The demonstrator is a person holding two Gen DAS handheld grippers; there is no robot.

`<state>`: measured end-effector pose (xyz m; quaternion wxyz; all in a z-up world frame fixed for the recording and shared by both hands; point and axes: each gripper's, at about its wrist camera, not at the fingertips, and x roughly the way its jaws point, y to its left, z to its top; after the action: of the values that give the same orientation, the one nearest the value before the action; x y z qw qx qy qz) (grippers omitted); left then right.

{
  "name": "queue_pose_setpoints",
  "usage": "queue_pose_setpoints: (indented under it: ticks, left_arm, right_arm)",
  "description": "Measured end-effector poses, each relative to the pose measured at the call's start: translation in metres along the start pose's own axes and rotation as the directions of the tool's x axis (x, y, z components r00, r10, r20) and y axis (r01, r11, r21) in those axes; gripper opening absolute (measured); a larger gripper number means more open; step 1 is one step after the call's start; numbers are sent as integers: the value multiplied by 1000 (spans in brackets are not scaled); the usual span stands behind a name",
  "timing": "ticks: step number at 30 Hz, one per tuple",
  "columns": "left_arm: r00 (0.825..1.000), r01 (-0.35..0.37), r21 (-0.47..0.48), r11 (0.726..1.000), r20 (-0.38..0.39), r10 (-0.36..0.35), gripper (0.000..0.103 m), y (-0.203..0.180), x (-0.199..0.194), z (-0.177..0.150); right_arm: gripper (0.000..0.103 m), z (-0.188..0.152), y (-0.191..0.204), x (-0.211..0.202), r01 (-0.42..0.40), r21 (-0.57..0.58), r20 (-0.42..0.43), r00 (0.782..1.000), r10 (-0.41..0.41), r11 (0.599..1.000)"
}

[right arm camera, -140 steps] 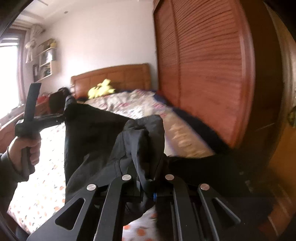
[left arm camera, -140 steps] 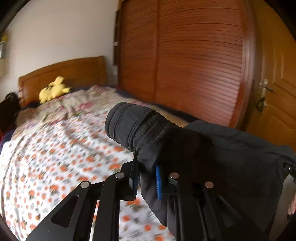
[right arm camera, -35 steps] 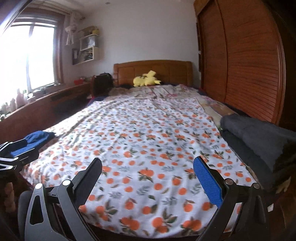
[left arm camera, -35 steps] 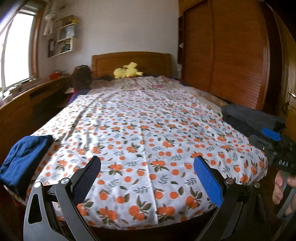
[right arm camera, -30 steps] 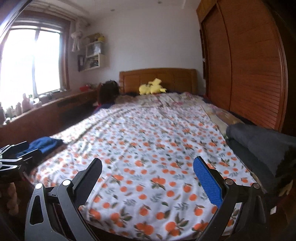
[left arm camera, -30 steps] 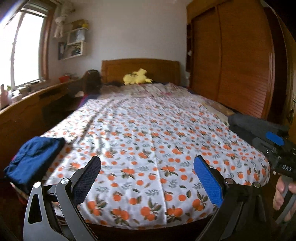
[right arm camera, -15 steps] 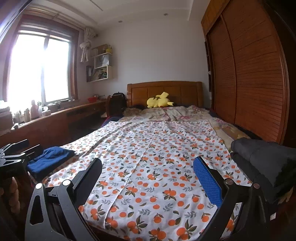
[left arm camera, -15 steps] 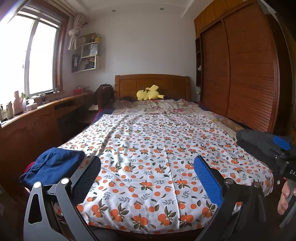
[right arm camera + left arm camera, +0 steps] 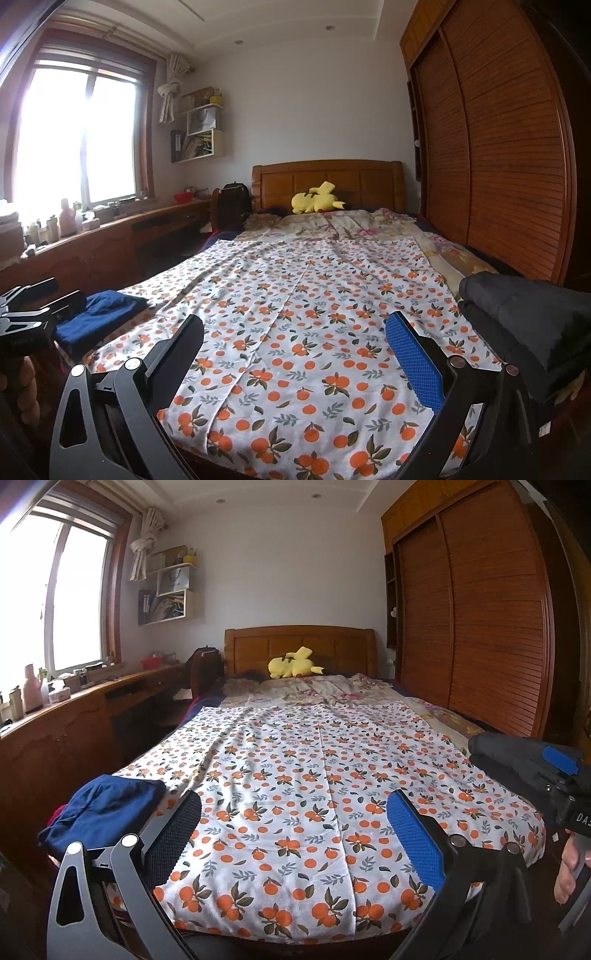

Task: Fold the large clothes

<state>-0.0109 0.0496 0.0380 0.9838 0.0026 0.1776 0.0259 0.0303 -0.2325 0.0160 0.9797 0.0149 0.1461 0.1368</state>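
A folded dark grey jacket (image 9: 524, 310) lies on the bed's right edge; it also shows in the left wrist view (image 9: 498, 746). A folded navy garment (image 9: 99, 808) lies at the bed's left front corner, also seen in the right wrist view (image 9: 96, 314). My left gripper (image 9: 293, 834) is open and empty, held back from the foot of the bed. My right gripper (image 9: 293, 354) is open and empty too, beside it. The right gripper's body (image 9: 561, 786) shows at the left wrist view's right edge.
The bed (image 9: 314, 760) has an orange-print sheet. A yellow plush toy (image 9: 291, 662) lies by the wooden headboard (image 9: 325, 181). A wooden wardrobe (image 9: 480, 627) stands right of the bed. A desk (image 9: 110, 236) under the window runs along the left.
Both grippers let go of the dark jacket, which now lies folded on the bed's right edge. Both have opened wide, then pulled back and tilted up.
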Motion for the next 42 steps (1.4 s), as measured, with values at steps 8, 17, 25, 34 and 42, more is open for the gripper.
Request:
queue_pose_setpoints:
  ticks: [8, 17, 25, 34, 42]
  left_arm:
    - [1000, 9, 6, 1000, 5, -9, 101, -2, -2, -2]
    - [1000, 14, 11, 1000, 14, -14, 101, -4, -4, -1]
    - [1000, 18, 15, 1000, 22, -18, 101, -7, -7, 0]
    - [1000, 19, 14, 1000, 20, -19, 101, -7, -7, 1]
    - [1000, 17, 14, 1000, 19, -17, 101, -7, -7, 0]
  right_arm:
    - [95, 0, 0, -1, 0, 1, 1, 1000, 0, 1000]
    - [95, -2, -2, -1, 2, 1, 0, 1000, -2, 1000]
    - [95, -2, -2, -1, 1, 1, 1, 1000, -1, 1000]
    - [95, -2, -2, -2, 1, 1, 1, 1000, -1, 1000]
    - [95, -2, 0, -2, -3, 3, 0, 1000, 3, 1000]
